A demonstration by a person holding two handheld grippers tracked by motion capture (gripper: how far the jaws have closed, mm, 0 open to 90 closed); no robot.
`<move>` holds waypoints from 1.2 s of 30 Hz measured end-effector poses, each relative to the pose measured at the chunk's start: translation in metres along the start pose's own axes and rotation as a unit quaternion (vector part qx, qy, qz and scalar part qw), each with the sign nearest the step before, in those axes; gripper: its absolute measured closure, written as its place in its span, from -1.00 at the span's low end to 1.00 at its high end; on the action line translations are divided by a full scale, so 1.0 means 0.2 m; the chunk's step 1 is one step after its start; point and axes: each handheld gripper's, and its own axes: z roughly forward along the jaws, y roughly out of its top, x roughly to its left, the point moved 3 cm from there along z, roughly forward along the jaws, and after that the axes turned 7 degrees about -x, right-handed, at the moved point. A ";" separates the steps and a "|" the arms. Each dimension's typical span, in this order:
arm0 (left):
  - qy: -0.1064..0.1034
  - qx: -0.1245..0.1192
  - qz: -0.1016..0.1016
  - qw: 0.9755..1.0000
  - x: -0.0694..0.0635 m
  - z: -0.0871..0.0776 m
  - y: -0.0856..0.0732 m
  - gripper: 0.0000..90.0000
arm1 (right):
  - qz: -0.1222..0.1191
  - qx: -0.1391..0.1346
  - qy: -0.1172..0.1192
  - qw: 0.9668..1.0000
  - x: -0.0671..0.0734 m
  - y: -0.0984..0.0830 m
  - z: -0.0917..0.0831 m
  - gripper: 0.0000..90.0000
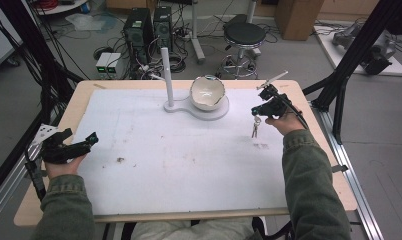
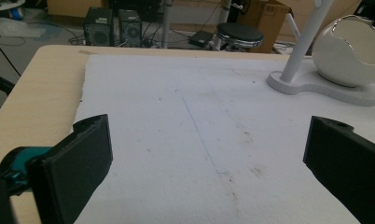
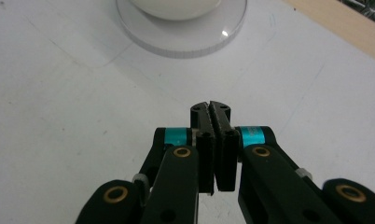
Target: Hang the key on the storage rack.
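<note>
High view: one white egg-shaped bowl [image 1: 207,92] with a broken-edged opening sits on the round end of a white stand base [image 1: 216,112] at 12 o'clock on the white mat [image 1: 179,150], its interior not readable, with one upright post [image 1: 167,75] beside it; the right gripper [image 1: 257,111], at 2 o'clock, is clamped on a small bunch of keys [image 1: 255,127] hanging straight down, long axis vertical, while the left gripper [image 1: 91,138] rests at 9 o'clock. Left gripper view: its two jaws stand wide apart over bare mat, bowl at 1 o'clock. Right gripper view: the two jaws are pressed together; the keys are hidden.
</note>
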 end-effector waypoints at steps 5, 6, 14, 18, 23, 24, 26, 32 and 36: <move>0.000 0.000 0.000 1.000 0.00 0.00 0.00 -0.96 | -0.003 -0.017 0.006 1.000 0.02 0.06 -0.05 0.98; -0.001 0.000 0.000 1.000 0.00 0.00 0.00 -0.96 | -0.005 -0.020 0.007 1.000 0.03 0.08 -0.06 0.98; 0.000 0.000 -0.001 1.000 0.00 0.01 0.00 -0.96 | -0.012 -0.022 0.015 1.000 0.08 0.15 -0.07 0.98; -0.001 0.001 -0.001 1.000 0.00 0.01 0.00 -0.96 | -0.017 -0.032 0.019 0.999 0.10 0.19 -0.08 0.98; -0.001 0.001 -0.002 1.000 0.00 0.01 0.00 -0.96 | -0.028 -0.038 0.026 0.999 0.15 0.27 -0.10 0.98; -0.001 0.001 -0.002 1.000 0.00 0.01 0.00 -0.96 | -0.029 -0.040 0.027 0.998 0.16 0.29 -0.10 0.98; -0.001 0.001 -0.002 1.000 0.00 0.01 0.00 -0.96 | -0.028 -0.042 0.031 0.998 0.18 0.31 -0.10 0.98; -0.003 0.000 -0.005 1.000 0.01 0.01 0.00 -0.96 | -0.031 -0.051 0.047 0.997 0.23 0.38 -0.10 0.98; -0.004 0.001 -0.004 1.000 0.01 0.01 -0.01 -0.96 | -0.031 -0.060 0.058 0.996 0.26 0.44 -0.09 0.98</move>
